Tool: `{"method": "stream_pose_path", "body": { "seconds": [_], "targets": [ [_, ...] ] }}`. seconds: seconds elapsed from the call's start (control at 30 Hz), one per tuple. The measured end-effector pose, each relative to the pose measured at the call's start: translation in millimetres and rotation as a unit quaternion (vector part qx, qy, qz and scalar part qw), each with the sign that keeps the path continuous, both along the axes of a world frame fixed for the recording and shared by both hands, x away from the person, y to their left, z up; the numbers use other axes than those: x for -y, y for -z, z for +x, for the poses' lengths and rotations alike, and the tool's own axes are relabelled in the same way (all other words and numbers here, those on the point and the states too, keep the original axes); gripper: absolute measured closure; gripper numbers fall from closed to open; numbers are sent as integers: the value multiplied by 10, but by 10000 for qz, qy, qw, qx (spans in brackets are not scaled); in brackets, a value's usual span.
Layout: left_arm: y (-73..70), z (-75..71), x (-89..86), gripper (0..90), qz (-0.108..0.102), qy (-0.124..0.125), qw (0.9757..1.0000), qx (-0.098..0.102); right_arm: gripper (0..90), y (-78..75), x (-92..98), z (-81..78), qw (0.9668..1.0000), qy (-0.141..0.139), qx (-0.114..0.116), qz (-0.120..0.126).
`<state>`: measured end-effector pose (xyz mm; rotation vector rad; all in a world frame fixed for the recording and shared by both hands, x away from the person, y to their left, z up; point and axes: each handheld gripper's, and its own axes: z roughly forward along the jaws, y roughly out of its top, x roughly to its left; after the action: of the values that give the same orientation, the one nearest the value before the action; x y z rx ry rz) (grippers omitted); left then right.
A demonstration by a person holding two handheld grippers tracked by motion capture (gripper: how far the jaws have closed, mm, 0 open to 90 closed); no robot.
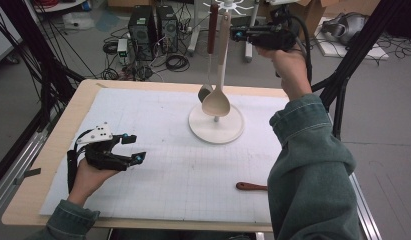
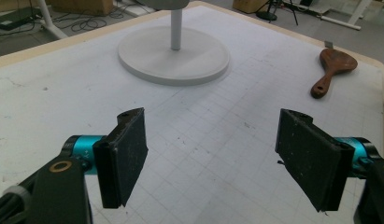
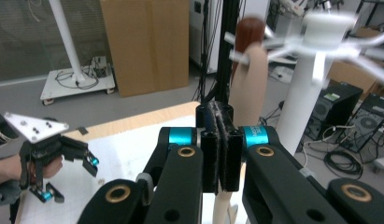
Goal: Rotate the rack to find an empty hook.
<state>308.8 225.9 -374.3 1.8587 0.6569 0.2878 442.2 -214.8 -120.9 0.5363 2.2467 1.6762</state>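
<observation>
Now | white mat (image 1: 158,150) on table | floor: cables | left claw (image 1: 134,148) apart | right claw (image 1: 236,34) clamps spoon (image 1: 219,85)

The pale spoon (image 1: 216,102) is looking like matt, smooth wood or plastic; its neighbour's handle (image 1: 212,29) is showing a glossy red-brown finish. The white stand (image 1: 216,125) is appearing as smooth matt plastic. The right tongs (image 3: 219,140) are showing black rubbery pads, scuffed and dusty, with glossy teal metal collars. The counter (image 1: 58,135) is showing pale wood under a matt gridded mat (image 1: 158,165).
</observation>
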Motion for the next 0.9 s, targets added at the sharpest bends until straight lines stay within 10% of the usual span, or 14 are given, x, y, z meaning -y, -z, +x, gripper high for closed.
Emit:
{"method": "stream_pose_path", "body": {
  "seconds": [0.9],
  "targets": [
    [3,3,-13,253,-19,-4,10000,-8,897,-164,-134,67,9986,455,243,-80]
  ]
}}
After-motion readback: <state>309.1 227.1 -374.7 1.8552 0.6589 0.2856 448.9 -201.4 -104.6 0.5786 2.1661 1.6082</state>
